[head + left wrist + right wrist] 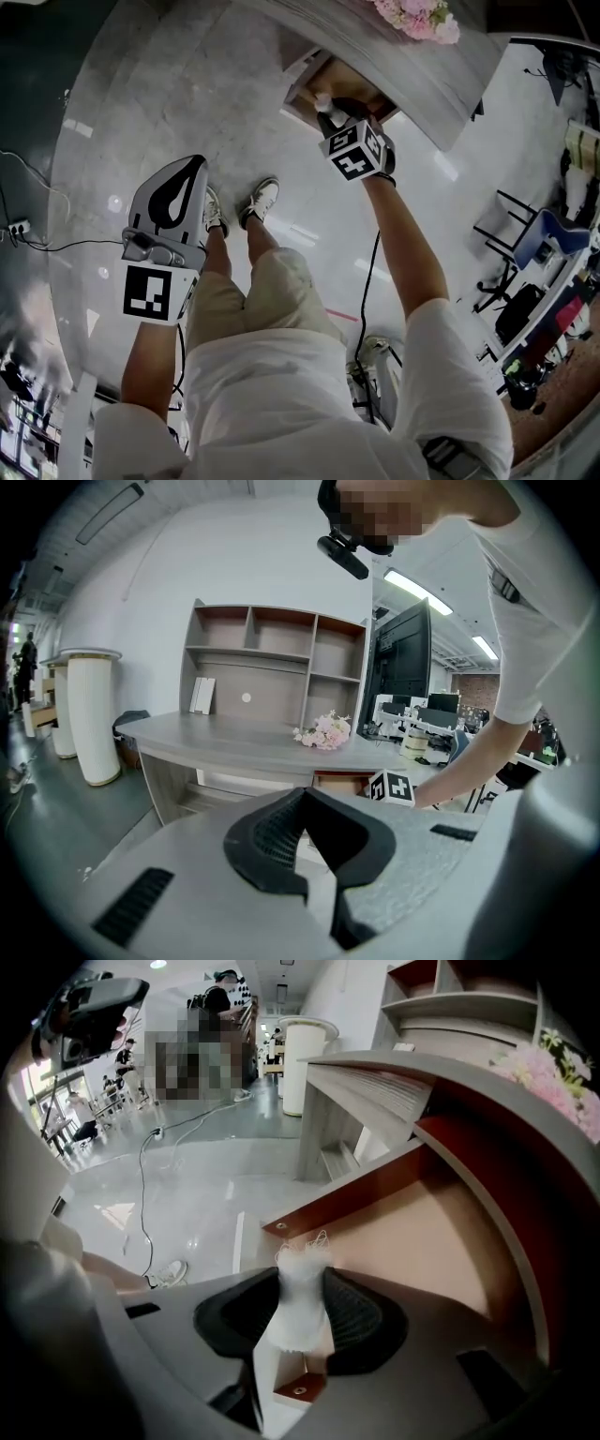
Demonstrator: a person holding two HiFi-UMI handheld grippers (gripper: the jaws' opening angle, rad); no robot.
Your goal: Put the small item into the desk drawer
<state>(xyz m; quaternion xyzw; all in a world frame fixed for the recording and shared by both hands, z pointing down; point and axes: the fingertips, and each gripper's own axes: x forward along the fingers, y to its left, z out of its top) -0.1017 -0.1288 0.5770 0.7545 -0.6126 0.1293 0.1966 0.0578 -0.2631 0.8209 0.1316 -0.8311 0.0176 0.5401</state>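
**Small white item held over the open drawer**

The right gripper (302, 1281) is clamped on the small white item (297, 1314), its dark pads pressing the item's two sides; a frilly top pokes out past the fingertips. Item and gripper hang at the front edge of the open drawer (441, 1232), above its bare brown floor and not touching it. The drawer stands pulled out from under the grey desk (234, 738), with pink flowers (551, 1077) on the desktop above it. The left gripper (302, 797) is well apart from the drawer, out over the pale floor (187, 103); its jaw tips meet with nothing between them.
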